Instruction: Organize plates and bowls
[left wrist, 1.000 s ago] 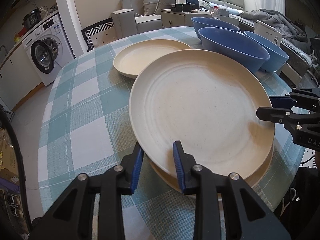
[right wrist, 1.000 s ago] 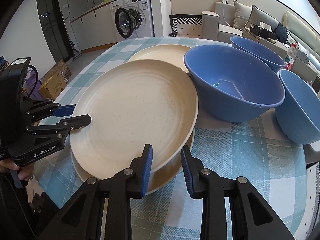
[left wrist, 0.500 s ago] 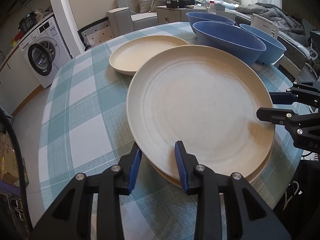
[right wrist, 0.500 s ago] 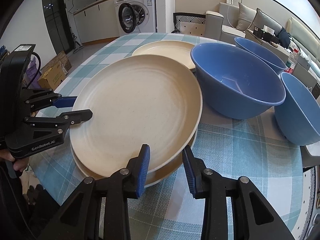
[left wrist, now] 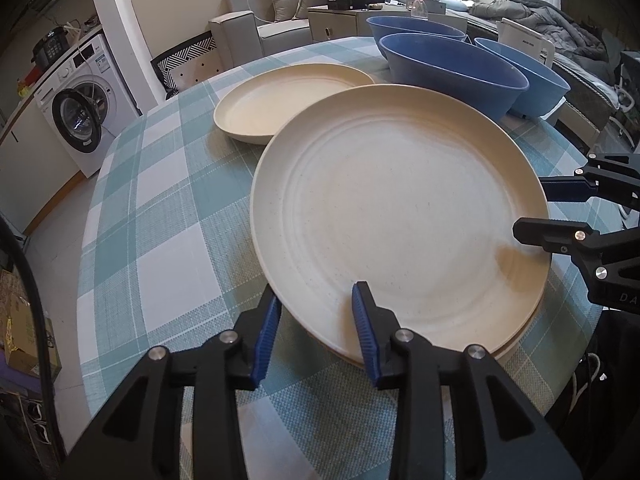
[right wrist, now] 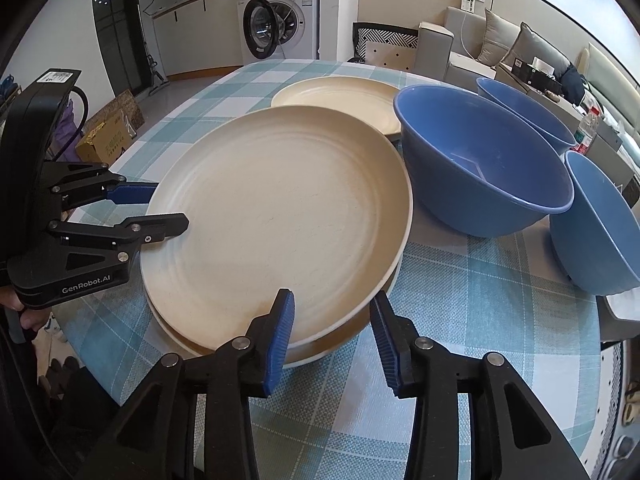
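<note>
We see the top cream plate (left wrist: 400, 216) resting on a second cream plate (right wrist: 340, 340) on the checked tablecloth (left wrist: 160, 240). Our left gripper (left wrist: 316, 320) and right gripper (right wrist: 332, 320) have just been opening; their jaws stand apart astride the top plate's rim, pads off it. A third plate (left wrist: 288, 100) lies at eleven o'clock, three blue bowls (right wrist: 480, 160) at one.

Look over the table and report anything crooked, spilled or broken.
Only the top plate stands out: it sits off-centre and slightly tilted on the plate beneath, whose rim shows on one side. Nothing spilled or cracked; the three blue bowls stand upright.
</note>
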Demonstrator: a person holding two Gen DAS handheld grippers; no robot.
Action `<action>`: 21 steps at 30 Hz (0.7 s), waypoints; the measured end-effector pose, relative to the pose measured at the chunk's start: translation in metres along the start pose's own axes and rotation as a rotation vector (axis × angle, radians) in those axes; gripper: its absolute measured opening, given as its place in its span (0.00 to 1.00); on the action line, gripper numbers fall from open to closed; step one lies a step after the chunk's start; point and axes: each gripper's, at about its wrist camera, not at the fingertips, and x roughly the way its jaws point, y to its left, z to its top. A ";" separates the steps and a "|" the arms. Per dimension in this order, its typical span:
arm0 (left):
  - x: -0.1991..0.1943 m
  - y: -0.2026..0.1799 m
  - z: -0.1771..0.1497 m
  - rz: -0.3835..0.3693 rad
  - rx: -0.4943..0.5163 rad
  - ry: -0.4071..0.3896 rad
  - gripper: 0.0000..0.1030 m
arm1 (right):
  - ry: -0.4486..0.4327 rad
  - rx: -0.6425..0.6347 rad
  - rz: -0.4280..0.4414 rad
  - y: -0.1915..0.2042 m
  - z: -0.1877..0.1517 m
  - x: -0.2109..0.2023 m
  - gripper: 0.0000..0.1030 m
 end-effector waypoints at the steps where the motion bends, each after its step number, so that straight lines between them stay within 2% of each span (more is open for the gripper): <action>1: 0.000 0.000 0.000 0.000 0.002 0.001 0.34 | 0.000 -0.001 0.001 0.000 -0.001 0.000 0.40; 7: 0.002 -0.001 -0.001 0.002 0.009 0.014 0.37 | 0.005 -0.008 0.001 0.000 -0.002 0.000 0.43; 9: 0.003 -0.002 -0.001 0.004 0.013 0.014 0.39 | 0.007 -0.018 -0.006 0.001 -0.002 0.000 0.48; 13: 0.003 -0.009 -0.002 -0.006 0.035 0.015 0.43 | -0.009 -0.052 0.030 0.009 -0.003 -0.004 0.48; 21: 0.002 -0.009 -0.001 -0.017 0.032 0.017 0.45 | -0.002 -0.078 0.017 0.015 -0.004 0.001 0.50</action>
